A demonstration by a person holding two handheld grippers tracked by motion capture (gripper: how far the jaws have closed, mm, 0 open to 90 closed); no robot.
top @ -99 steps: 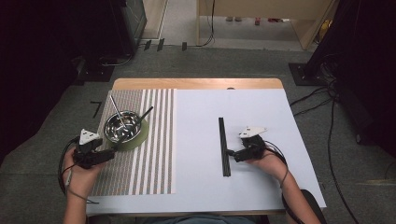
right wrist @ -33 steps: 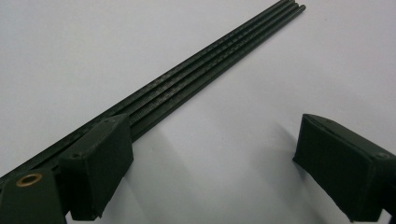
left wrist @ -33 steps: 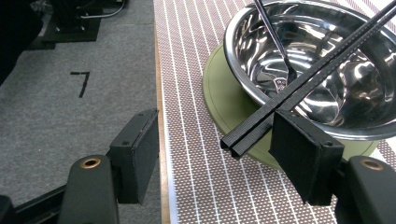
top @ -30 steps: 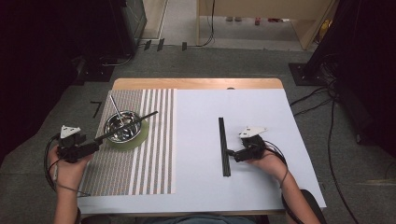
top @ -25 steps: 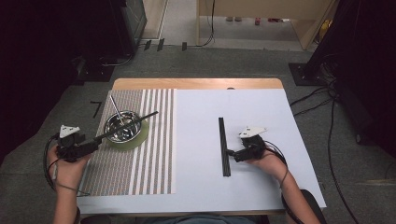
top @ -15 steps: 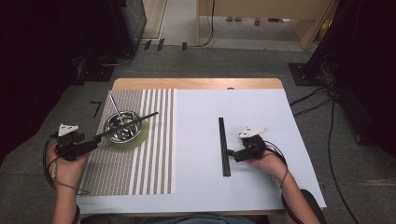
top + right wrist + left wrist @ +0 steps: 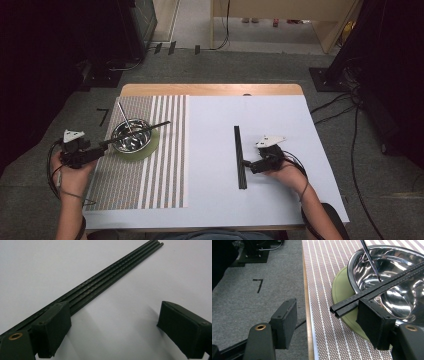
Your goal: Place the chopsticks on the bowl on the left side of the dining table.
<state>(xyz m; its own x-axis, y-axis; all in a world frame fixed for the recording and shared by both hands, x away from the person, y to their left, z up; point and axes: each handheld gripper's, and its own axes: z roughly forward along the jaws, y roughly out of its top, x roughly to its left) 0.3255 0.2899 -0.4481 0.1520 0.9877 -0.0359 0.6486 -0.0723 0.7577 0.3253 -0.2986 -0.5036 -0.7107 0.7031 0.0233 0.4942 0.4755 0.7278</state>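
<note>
Black strip (image 7: 137, 133) lies across the rim of the steel bowl (image 7: 132, 137), one end sticking out past the bowl's left side, the other reaching over the striped mat (image 7: 165, 165). In the left gripper view that near end (image 7: 342, 308) is a pair of ribbed black bars, resting against the inner face of the right-hand jaw. Left gripper (image 7: 327, 322): jaws stand well apart, the other jaw hangs off over the table's edge above the grey floor, nothing squeezed between them. Left hand (image 7: 70, 167) sits at the table's left edge.

Bowl stands on a green round pad (image 7: 145, 149) on the mat; a thin metal rod (image 7: 125, 116) leans out of it toward the far side.

A second black strip (image 7: 240, 157) lies flat on the white table cover (image 7: 300, 200), running away from the person. Right gripper (image 7: 112, 327): jaws wide, one jaw just beside that strip's near part, bare cover between them, holding nothing. Right hand (image 7: 282, 167) rests on the cover, to the right of the strip.
</note>
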